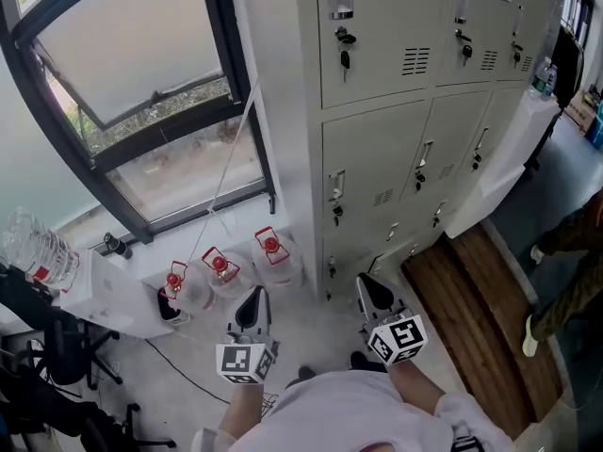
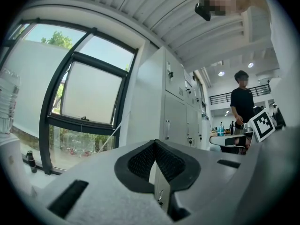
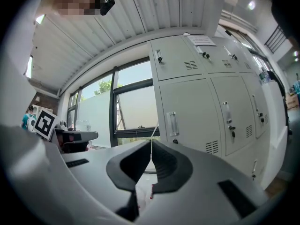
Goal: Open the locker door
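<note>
Both clenched and empty: the left gripper (image 1: 252,311) and the right gripper (image 1: 369,295), clear of the lockers (image 1: 377,172). Three red-capped jugs (image 1: 222,279) stand at the floor's window edge.

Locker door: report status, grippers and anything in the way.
Left gripper, right gripper: shut, empty. Grey metal locker doors all closed, untouched. Red-capped clear jugs on floor left of lockers, not blocking.

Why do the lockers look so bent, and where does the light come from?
Both gripper views are wide-angle: the lockers bow and the corners go black; the head view bends them less. Daylight through the window lights the head view, without harsh glare.
</note>
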{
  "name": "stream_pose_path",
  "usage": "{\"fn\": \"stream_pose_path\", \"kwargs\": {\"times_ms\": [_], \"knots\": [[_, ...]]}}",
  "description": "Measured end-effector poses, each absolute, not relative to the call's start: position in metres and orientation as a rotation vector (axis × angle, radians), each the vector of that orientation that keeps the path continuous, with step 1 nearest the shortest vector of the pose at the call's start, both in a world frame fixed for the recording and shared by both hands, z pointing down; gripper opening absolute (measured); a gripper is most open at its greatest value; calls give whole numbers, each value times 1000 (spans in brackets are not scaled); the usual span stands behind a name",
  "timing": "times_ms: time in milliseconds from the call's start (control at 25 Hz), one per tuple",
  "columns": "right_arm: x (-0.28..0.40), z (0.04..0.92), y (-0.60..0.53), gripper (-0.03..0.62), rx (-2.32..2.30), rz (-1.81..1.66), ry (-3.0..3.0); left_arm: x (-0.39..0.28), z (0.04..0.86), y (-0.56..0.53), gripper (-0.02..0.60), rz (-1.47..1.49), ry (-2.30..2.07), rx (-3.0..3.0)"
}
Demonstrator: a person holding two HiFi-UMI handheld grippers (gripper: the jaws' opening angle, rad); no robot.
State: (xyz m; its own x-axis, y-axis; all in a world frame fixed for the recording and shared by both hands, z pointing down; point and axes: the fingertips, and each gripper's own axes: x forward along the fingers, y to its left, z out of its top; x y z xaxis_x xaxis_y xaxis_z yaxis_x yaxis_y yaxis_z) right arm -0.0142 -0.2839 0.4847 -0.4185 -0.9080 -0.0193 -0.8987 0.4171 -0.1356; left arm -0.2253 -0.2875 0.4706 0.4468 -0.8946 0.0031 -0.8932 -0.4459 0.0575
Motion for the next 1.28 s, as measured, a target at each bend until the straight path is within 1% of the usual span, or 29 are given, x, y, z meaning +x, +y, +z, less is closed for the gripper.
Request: {"fn": "stream_pose_path", "kwargs": {"times_ms": [520, 560, 600, 640, 1000, 1280], "knots": [[-10, 482, -305, 22, -1529, -162, 2675, -195, 466, -294, 3, -45, -1647, 2614], [-10, 482, -306, 62, -1520, -165, 2679, -193, 467, -295, 2, -36, -1644, 2615], [-10, 482, -307, 145, -1517, -168, 2679, -192, 468, -296, 3, -28, -1642, 2614], [-9, 482, -308, 175, -1523, -170, 2677, -191, 469, -297, 2, -23, -1641, 2612], [-4, 479, -331, 175, -1540, -136, 2677, -195, 472, -299, 3, -23, -1662, 2573], [-15, 475, -367, 175, -1519, -63, 2713, -209, 470, -302, 2, -36, -1722, 2540]]}}
